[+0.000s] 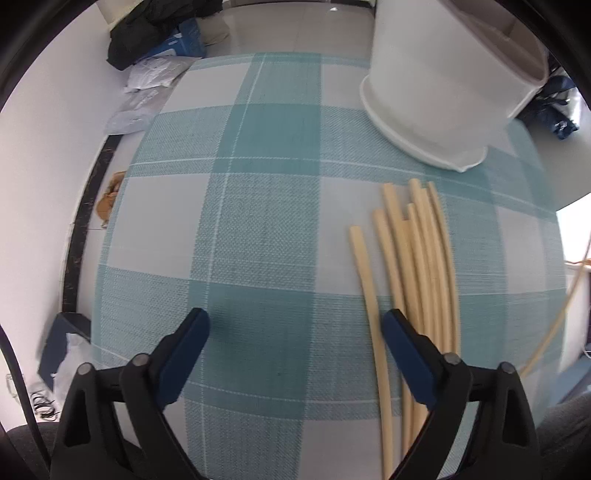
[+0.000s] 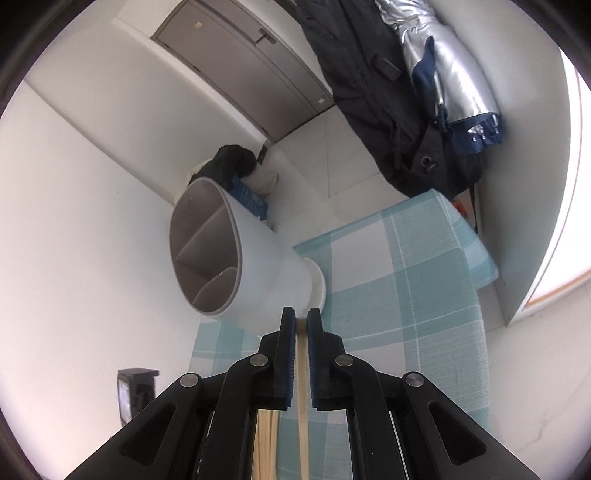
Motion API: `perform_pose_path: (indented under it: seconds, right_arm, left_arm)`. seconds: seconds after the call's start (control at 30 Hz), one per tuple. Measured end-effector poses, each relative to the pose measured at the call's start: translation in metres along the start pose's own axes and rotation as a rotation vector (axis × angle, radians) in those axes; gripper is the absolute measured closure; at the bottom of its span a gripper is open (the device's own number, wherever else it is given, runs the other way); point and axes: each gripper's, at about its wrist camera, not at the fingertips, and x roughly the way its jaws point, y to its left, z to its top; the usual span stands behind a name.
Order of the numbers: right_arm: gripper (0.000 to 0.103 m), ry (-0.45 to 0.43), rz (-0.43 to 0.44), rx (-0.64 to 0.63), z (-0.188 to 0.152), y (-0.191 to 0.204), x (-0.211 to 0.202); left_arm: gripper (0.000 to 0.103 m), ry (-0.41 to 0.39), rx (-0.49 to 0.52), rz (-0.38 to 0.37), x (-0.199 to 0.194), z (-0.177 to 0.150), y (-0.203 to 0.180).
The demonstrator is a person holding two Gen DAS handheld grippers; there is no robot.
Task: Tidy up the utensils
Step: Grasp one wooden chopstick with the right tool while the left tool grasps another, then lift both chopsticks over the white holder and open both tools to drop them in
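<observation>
Several pale wooden chopsticks [image 1: 417,266] lie in a loose bundle on the teal-and-white checked tablecloth [image 1: 258,184]. My left gripper [image 1: 295,319] points down at the cloth, open. Its right finger [image 1: 402,350] lies over the bundle's left edge, and one stray chopstick [image 1: 365,280] runs just inside that finger. The white utensil holder [image 1: 443,92] stands beyond the bundle. In the right wrist view my right gripper [image 2: 301,315] is shut on a single chopstick [image 2: 302,354], with its tip close to the holder [image 2: 236,254]. The holder's grey divided compartments face the camera. More chopsticks [image 2: 264,443] show beneath the gripper.
The table's left edge [image 1: 122,206] drops to a floor with dark clothing [image 1: 144,33], a blue box and plastic bags [image 1: 147,74]. A dark jacket [image 2: 369,92] and a silver umbrella [image 2: 450,74] hang by the wall beyond the table. A grey door [image 2: 240,62] is behind.
</observation>
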Motion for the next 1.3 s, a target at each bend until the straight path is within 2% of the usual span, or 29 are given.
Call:
perform_pose_path:
  seconds: [0.07, 0.2, 0.3, 0.47, 0.57, 0.77, 0.87, 0.97, 1.17, 1.3]
  right_arm:
    - [0.097, -0.011, 0.001, -0.007, 0.011, -0.006, -0.013]
    - [0.097, -0.015, 0.0, -0.017, -0.002, 0.012, -0.024]
    - [0.097, -0.02, -0.009, -0.033, 0.001, 0.014, -0.016]
    - [0.097, -0.027, -0.005, -0.04, 0.001, 0.013, -0.017]
    - [0.097, -0.032, -0.005, -0.042, 0.0, 0.012, -0.018]
    - [0.097, -0.045, -0.013, -0.052, -0.003, 0.013, -0.02]
    - [0.097, -0.061, -0.012, -0.079, -0.006, 0.02, -0.023]
    - [0.097, -0.095, -0.021, -0.122, -0.012, 0.031, -0.031]
    - [0.098, -0.144, -0.034, -0.211, -0.03, 0.056, -0.044]
    - [0.098, -0.18, -0.054, -0.29, -0.044, 0.076, -0.051]
  left_arm:
    - [0.016, 0.0, -0.024, -0.01, 0.001, 0.001, 0.001]
    - [0.02, -0.009, -0.035, -0.019, 0.0, 0.006, 0.002]
    - [0.034, -0.025, -0.026, -0.022, -0.001, 0.01, -0.003]
    - [0.078, -0.049, -0.024, -0.023, 0.001, 0.013, -0.014]
    - [0.097, -0.059, -0.027, -0.04, 0.001, 0.015, -0.014]
    - [0.1, -0.087, -0.099, -0.123, 0.001, 0.022, 0.0]
    - [0.1, -0.159, -0.113, -0.155, -0.013, 0.021, 0.005]
    - [0.1, -0.263, -0.117, -0.202, -0.039, 0.015, 0.011]
    - [0.1, -0.537, -0.079, -0.263, -0.104, -0.007, 0.009]
    - [0.1, -0.638, -0.023, -0.281, -0.125, -0.013, 0.005]
